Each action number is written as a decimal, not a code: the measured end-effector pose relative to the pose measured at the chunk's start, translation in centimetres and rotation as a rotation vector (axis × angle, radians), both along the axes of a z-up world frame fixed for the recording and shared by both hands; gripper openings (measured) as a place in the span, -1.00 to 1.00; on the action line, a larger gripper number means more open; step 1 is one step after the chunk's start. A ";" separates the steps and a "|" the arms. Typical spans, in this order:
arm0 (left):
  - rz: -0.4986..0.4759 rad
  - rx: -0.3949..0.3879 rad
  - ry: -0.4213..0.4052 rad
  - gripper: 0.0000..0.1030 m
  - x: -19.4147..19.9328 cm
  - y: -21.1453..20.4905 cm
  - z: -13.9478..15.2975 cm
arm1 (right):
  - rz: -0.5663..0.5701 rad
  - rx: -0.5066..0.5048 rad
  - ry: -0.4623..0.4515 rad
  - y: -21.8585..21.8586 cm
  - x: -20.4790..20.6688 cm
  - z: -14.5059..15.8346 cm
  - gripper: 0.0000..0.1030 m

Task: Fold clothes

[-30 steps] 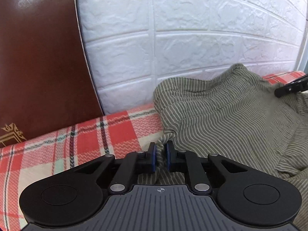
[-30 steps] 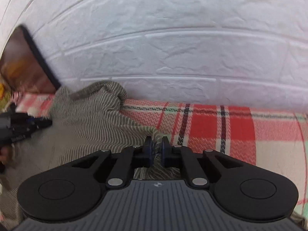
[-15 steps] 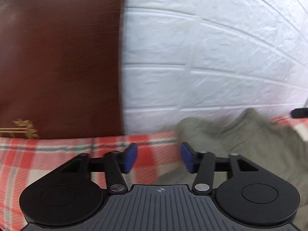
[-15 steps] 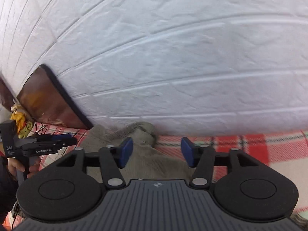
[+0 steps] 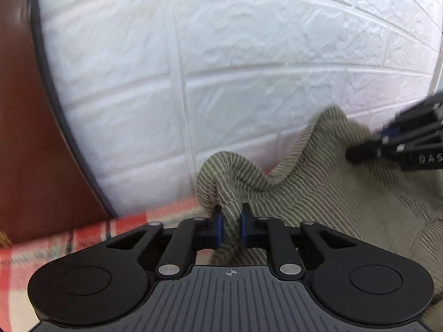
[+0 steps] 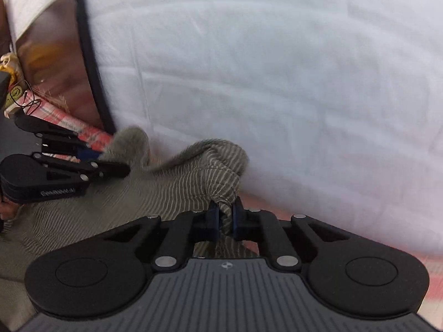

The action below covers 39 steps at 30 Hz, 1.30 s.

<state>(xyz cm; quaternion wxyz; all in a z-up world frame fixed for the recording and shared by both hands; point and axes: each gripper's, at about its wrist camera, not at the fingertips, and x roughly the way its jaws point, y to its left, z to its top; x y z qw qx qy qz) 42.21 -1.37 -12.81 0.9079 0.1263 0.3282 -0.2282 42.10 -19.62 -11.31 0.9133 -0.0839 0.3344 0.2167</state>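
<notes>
An olive garment with thin pale stripes [image 5: 332, 193] lies on a red plaid cover [image 5: 83, 235] against a white brick wall. My left gripper [image 5: 230, 228] is shut on a bunched fold of its left edge. My right gripper [image 6: 224, 221] is shut on a bunched fold of its right edge [image 6: 218, 174]. Each gripper shows in the other's view: the right one at the right edge of the left wrist view [image 5: 398, 149], the left one at the left of the right wrist view [image 6: 69, 166]. The cloth sags between them.
A white brick-pattern wall [image 5: 235, 69] stands close behind the garment. A dark brown headboard [image 5: 25, 138] with a black edge rises at the left. Yellow items and a cord [image 6: 13, 88] lie far left in the right wrist view.
Both grippers were open half a second ago and have now closed on the garment's edge. The cloth is bunched up between each pair of pads. Both views are blurred by motion.
</notes>
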 end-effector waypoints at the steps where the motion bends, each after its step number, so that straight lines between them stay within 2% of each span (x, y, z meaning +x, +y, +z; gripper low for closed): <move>1: 0.021 0.004 -0.032 -0.89 0.1 -0.2 0.1 | 0.007 -0.003 -0.047 0.2 -0.3 0.3 -0.84; 3: 0.060 -0.010 -0.075 -0.89 0.7 -0.1 0.2 | 0.012 -0.001 -0.109 0.5 -0.6 0.6 -0.84; 6: 0.085 -0.006 -0.092 -0.87 1.9 -0.5 0.0 | -0.022 0.018 -0.080 -0.1 0.6 0.1 -0.84; 9: 0.075 0.072 -0.087 -0.80 2.8 -2.1 -1.6 | -0.049 -0.019 -0.036 -0.2 1.9 -1.7 -0.79; 10: 0.075 0.105 -0.104 -0.71 2.7 -2.6 -2.1 | -0.059 -0.026 -0.030 -0.1 2.1 -2.3 -0.73; 11: 0.077 0.130 -0.125 -0.57 2.6 -2.9 -2.4 | -0.070 -0.034 -0.023 -0.1 2.3 -2.8 -0.71; 12: 0.082 0.148 -0.135 -0.29 2.5 -3.0 -2.3 | -0.080 -0.041 -0.016 -0.1 2.5 -3.4 -0.62; 13: 0.087 0.165 -0.145 0.02 2.4 -3.0 -2.3 | -0.094 -0.048 -0.015 -0.1 2.6 -3.4 -0.38; 14: 0.092 0.176 -0.148 0.20 2.3 -2.9 -2.1 | -0.108 -0.062 -0.016 -0.3 2.6 -3.1 -0.22; 15: 0.096 0.174 -0.134 0.43 2.3 -2.3 -1.6 | -0.123 -0.077 -0.018 -0.4 2.6 -2.7 0.08; 16: 0.100 0.168 -0.119 0.46 2.3 -1.6 -1.0 | -0.125 -0.089 -0.025 -0.7 2.3 -2.0 0.19; 20: 0.134 0.151 -0.120 0.50 0.4 1.7 2.1 | -0.141 -0.051 -0.076 -3.4 -0.6 2.4 0.20; 23: 0.129 0.129 -0.134 0.53 -3.2 4.4 4.4 | -0.171 0.050 -0.093 -6.8 -4.8 5.8 0.32; 24: 0.133 0.127 -0.133 0.60 -4.7 5.0 5.0 | -0.178 0.070 -0.093 -7.9 -6.4 6.5 0.37; 27: 0.149 0.119 -0.102 0.65 -9.5 8.1 5.2 | -0.209 0.103 -0.093 -10.9 -11.4 7.8 0.39; 30: 0.158 0.091 -0.022 0.65 -14.7 11.1 4.1 | -0.270 0.108 -0.053 -14.5 -15.9 7.2 0.39; 35: 0.226 0.055 0.108 0.65 -21.8 14.7 1.4 | -0.414 0.104 0.061 -20.4 -21.7 4.1 0.39; 39: 0.262 0.010 0.171 0.65 -24.7 15.6 1.3 | -0.430 0.076 0.089 -21.0 -24.9 1.6 0.36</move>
